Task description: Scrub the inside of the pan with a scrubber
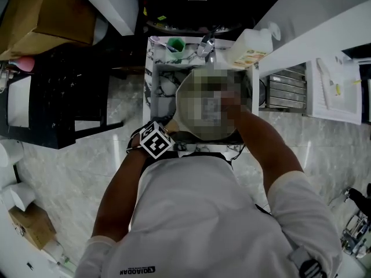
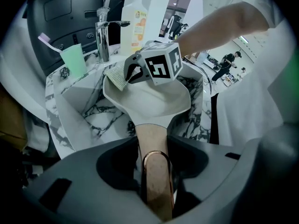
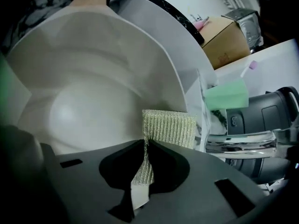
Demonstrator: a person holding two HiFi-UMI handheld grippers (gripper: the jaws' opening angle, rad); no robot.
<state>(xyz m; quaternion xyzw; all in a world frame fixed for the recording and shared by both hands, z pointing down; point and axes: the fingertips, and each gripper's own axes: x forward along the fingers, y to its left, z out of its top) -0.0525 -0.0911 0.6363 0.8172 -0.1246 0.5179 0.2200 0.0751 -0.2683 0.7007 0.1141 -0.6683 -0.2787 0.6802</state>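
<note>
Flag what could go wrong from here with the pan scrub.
1. The right claw pinches the scrubber by a thin edge; pressing could pull it free.
2. The left claw holds the pan by its handle alone; scrubbing force might tip it into the sink.

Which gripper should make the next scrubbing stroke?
The right gripper: it holds the scrubber at the inner wall of the pan. The left gripper is shut on the handle, likely steadying it.

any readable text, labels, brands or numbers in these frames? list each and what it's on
Nothing reads cleanly.
Shirt print: upside down, too blurred.
Soap bottle label: too small.
Cardboard box print: too small.
Marker cube: pattern only, no text.
</note>
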